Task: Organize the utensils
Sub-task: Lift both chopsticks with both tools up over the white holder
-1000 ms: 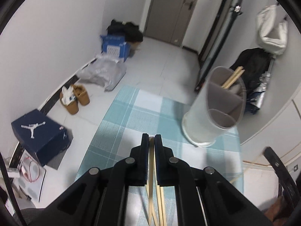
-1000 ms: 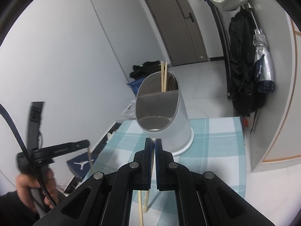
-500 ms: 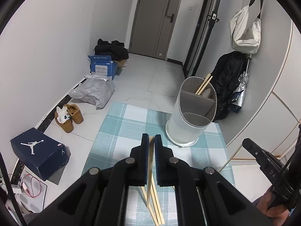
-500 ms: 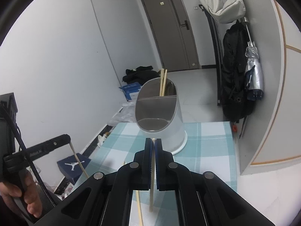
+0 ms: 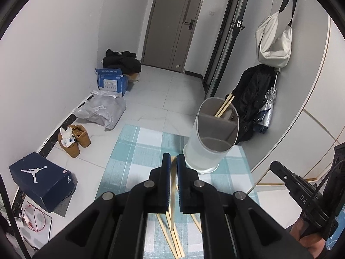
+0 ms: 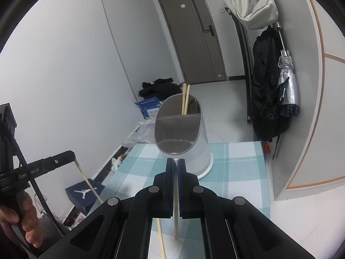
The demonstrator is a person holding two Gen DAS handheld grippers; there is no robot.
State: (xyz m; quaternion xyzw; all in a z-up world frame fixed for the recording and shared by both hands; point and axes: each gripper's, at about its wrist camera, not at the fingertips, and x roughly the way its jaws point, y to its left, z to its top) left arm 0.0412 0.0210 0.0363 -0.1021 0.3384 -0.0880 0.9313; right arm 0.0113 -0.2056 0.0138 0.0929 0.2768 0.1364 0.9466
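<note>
Left gripper: nearest the left camera, jaws clenched on a single pale chopstick that runs down between the blue pads toward the cloth.
Right gripper: nearest the right camera, jaws clamped on another chopstick, its tip poking out just past the fingertips and its lower end hanging over the cloth.
Left hand: seen at the left edge of the right view, wrapped around the left gripper's black handle.
Loose chopsticks: several lie on the cloth below the left gripper, crossing each other near the closest edge.
Checked cloth: teal and white, covering the table top; its left edge drops straight to the floor, its right edge ends near a curved grey wall.
Open room on the cloth: a bare stretch lies between the grippers and the holder, wider on the left side.
Utensil holder: a frosted white cylinder standing on the far right part of the cloth, split by a grey divider into a near and a far compartment.
Near compartment: nothing can be seen inside it.
Far compartment: two chopsticks lean there, sticking up above the rim.
Floor on the left: a dark blue shoe box, brown shoes, a grey plastic bag and a blue carton line the wall.
Right wall: a black coat, a folded silver umbrella and a white bag hang there.
Farthest: a closed grey door past open pale tile.
</note>
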